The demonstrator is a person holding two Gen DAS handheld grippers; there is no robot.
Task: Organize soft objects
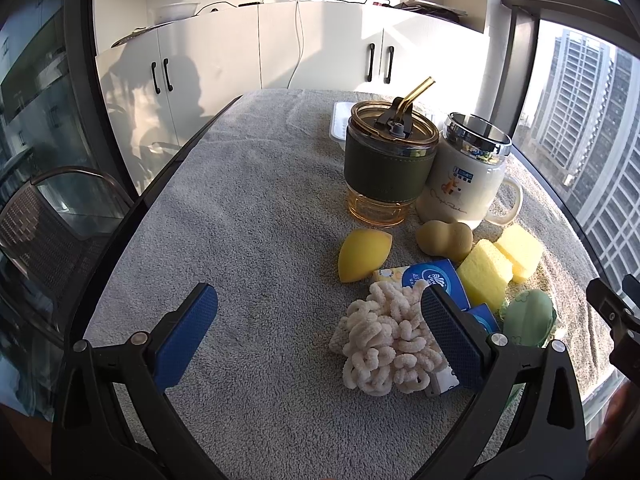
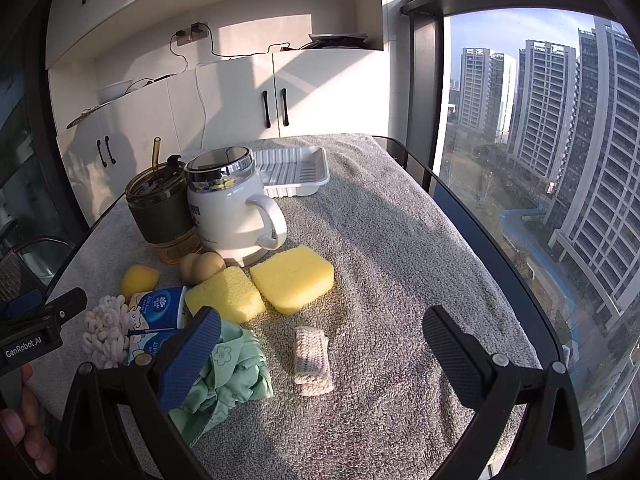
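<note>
Two sponges (image 2: 260,286) are seen mid-desk, just near of the mug (image 2: 232,216); a chenille pad (image 1: 386,344) lies left of a green cloth (image 2: 228,372). Left tongs (image 1: 320,340) and right tongs (image 2: 320,356) are held wide open, nothing gripped. Sponges are judged light and compressible; a grip across the short sides is advised. A tray (image 2: 296,172) sits far.

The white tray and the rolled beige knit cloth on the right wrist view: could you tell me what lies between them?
Only bare grey towel lies between the white tray and the knit cloth, seen from the right wrist.
</note>
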